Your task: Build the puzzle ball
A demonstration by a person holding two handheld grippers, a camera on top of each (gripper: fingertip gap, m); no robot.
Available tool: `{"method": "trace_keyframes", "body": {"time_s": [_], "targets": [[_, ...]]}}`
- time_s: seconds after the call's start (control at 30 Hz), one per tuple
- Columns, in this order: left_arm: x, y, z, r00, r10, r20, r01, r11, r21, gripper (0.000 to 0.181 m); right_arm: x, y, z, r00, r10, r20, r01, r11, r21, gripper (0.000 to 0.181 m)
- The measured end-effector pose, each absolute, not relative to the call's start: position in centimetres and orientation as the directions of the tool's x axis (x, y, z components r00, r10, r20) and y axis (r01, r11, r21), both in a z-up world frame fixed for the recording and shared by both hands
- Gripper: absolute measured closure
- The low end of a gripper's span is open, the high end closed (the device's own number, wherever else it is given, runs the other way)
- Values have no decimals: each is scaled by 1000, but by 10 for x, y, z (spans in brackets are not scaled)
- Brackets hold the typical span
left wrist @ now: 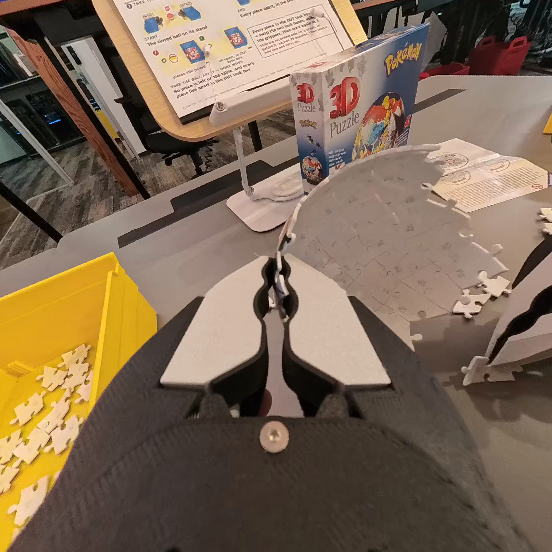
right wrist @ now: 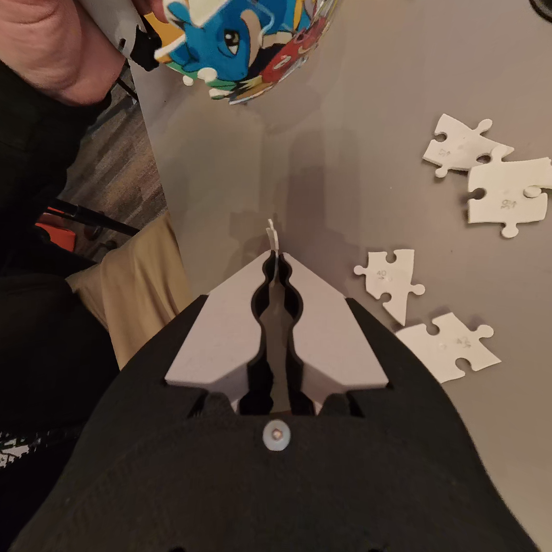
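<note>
The left gripper (left wrist: 276,268) is pinched tight on the rim of the half-built puzzle ball (left wrist: 388,239), a curved white shell that bulges off toward two o'clock above the grey table (left wrist: 179,239). The right gripper (right wrist: 276,254) is closed thin on a single white piece (right wrist: 272,236), held edge-on (only its sliver shows past the tips). From its view the shell's printed outside (right wrist: 239,50) hangs at twelve o'clock. Four loose pieces (right wrist: 388,280) lie face-down at about two to three o'clock. A yellow bin (left wrist: 98,313) with more pieces sits at nine o'clock of the left gripper; the puzzle box (left wrist: 355,110) stands at twelve.
</note>
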State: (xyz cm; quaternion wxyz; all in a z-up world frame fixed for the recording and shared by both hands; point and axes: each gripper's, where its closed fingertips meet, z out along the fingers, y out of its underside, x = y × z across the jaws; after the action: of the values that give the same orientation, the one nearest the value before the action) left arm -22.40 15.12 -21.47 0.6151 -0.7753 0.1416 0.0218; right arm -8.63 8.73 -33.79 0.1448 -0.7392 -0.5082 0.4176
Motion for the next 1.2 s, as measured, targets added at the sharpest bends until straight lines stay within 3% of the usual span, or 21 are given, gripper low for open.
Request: {"method": "trace_keyframes", "body": {"time_s": [0.23, 0.53, 0.87, 1.2], "targets": [[-223, 151, -215, 962, -201, -184, -224, -202, -953, 178, -87, 90, -338, 148, 865, -480, 618, -460, -638, 181], [-226, 151, -213, 974, -200, -111, -151, -198, -969, 178, -89, 94, -335, 162, 877, -452, 600, -451, -660, 152], [-228, 151, -210, 980, -192, -56, -93, -189, -978, 178, -88, 109, -319, 183, 879, -440, 530, -465, -709, 151], [-244, 152, -208, 992, -128, -20, -44, -186, -981, 178, -45, 180, -303, 387, 836, -390, 403, -533, -744, 156]]}}
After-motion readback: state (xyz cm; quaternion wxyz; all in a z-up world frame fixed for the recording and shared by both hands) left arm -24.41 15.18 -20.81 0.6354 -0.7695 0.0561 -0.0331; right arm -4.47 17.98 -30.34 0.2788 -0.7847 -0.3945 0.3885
